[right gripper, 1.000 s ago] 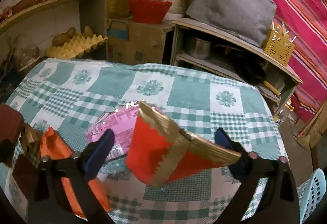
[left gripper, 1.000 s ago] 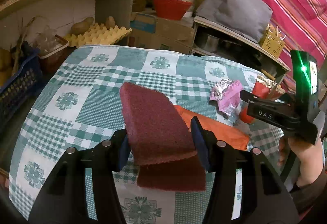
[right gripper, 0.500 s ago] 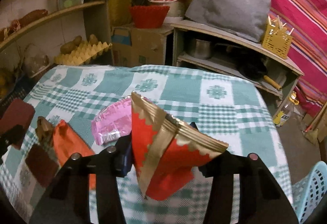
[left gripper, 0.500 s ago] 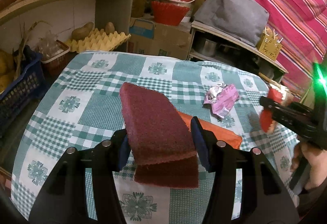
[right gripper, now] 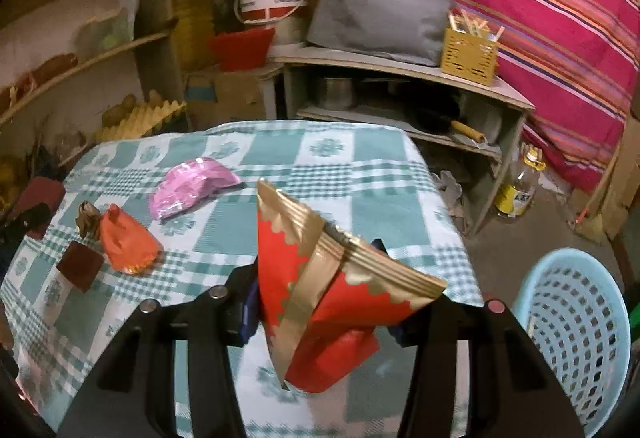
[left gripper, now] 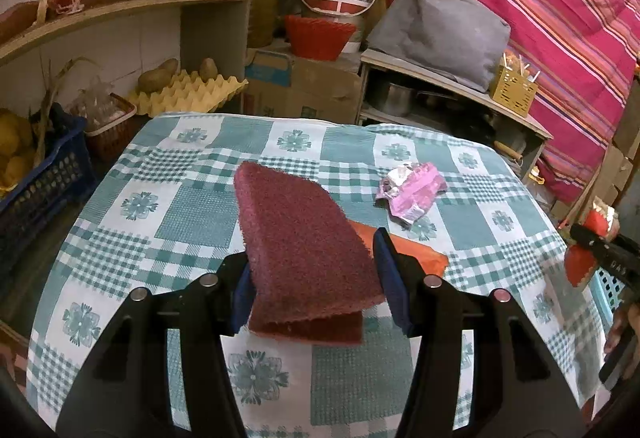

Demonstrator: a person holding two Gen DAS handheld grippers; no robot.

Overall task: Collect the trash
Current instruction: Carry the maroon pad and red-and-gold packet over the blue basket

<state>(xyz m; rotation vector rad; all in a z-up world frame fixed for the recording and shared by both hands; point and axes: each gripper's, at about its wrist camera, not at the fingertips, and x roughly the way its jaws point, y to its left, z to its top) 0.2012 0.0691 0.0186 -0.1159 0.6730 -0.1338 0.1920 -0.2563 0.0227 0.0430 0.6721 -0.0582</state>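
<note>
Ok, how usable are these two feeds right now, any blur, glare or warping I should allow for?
Left wrist view: sharp, dim warm light, the maroon scouring pad crisp, shelf lines bowed by the fisheye. Right wrist view: softer, with smear on the checked tablecloth below the red and gold packet, and the blue laundry basket stretched at the edge. No strong glare in either; corners go black.
</note>
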